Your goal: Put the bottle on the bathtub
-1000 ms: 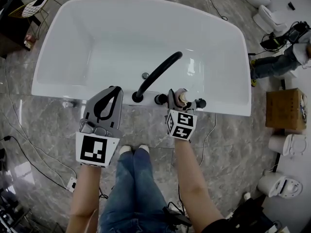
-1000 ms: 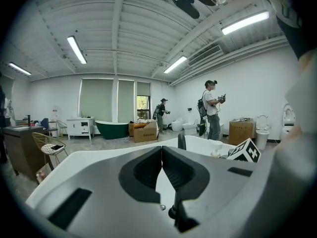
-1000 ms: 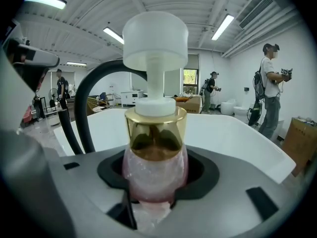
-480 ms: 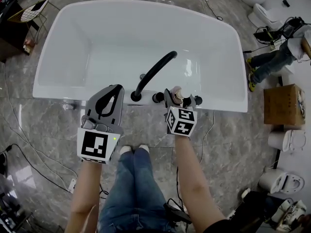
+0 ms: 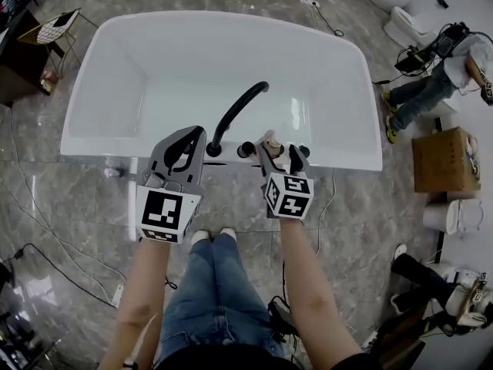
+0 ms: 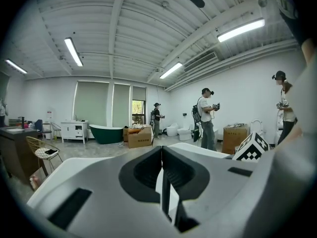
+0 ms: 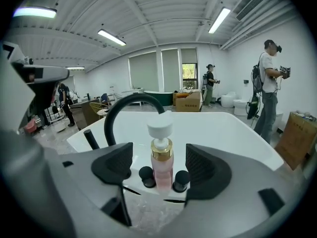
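Bottle stood on the bathtub rim, untouched between the right gripper's parted jaws; placement appeared complete, only withdrawal outstanding. The left gripper was closed, empty.

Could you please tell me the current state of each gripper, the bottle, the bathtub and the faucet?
Left gripper: shut, fingers together, nothing between them.
Right gripper: open, fingers apart on either side of the bottle, not gripping it.
Bottle: upright on the rim of the bathtub, cap on.
Bathtub: empty, no water visible.
Faucet: no water running.
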The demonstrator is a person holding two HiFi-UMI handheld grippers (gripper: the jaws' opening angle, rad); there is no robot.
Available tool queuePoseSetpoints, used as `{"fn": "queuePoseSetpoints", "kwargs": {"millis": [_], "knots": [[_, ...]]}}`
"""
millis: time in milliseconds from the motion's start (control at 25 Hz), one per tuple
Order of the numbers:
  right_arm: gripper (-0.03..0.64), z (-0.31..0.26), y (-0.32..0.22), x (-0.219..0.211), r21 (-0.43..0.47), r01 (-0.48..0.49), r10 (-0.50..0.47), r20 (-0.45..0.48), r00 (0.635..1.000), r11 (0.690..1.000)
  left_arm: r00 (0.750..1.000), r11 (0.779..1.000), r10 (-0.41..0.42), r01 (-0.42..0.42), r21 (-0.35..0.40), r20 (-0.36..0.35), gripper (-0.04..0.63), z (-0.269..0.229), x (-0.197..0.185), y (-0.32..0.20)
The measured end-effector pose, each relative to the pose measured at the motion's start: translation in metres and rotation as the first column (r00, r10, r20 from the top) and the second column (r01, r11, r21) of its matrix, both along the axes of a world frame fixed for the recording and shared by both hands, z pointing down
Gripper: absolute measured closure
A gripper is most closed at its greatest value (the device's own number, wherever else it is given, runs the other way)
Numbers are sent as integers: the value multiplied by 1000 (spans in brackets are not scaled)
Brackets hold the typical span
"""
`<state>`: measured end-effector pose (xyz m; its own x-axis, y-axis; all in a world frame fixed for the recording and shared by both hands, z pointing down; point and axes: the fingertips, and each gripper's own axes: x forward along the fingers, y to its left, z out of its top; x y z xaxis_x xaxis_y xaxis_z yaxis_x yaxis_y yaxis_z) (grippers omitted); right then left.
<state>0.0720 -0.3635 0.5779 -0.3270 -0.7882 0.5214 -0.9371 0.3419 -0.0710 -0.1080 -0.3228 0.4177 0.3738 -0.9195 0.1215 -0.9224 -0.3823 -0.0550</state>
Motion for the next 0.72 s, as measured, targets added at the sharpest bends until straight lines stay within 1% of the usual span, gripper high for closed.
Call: {"fn": "queuePoseSetpoints", "kwargs": {"millis": [120, 280, 480, 720], "knots": [[291, -21, 11, 0, 11, 10, -10, 1, 1000, 1000, 1000, 1000, -1, 1, -3, -20, 583, -10, 2, 4], [293, -53, 26, 6, 42, 19, -19, 0, 1000, 999, 999, 1000, 16, -15, 21, -45, 584, -31, 11, 12], [293, -93, 38, 15, 91, 28, -29, 4, 1000, 995, 999, 998, 30, -28, 62, -40, 583, -60, 21, 14], [293, -152, 54, 13, 167, 68, -67, -9, 998, 984, 999, 995, 23, -19, 103, -43, 584, -90, 21, 20]]}}
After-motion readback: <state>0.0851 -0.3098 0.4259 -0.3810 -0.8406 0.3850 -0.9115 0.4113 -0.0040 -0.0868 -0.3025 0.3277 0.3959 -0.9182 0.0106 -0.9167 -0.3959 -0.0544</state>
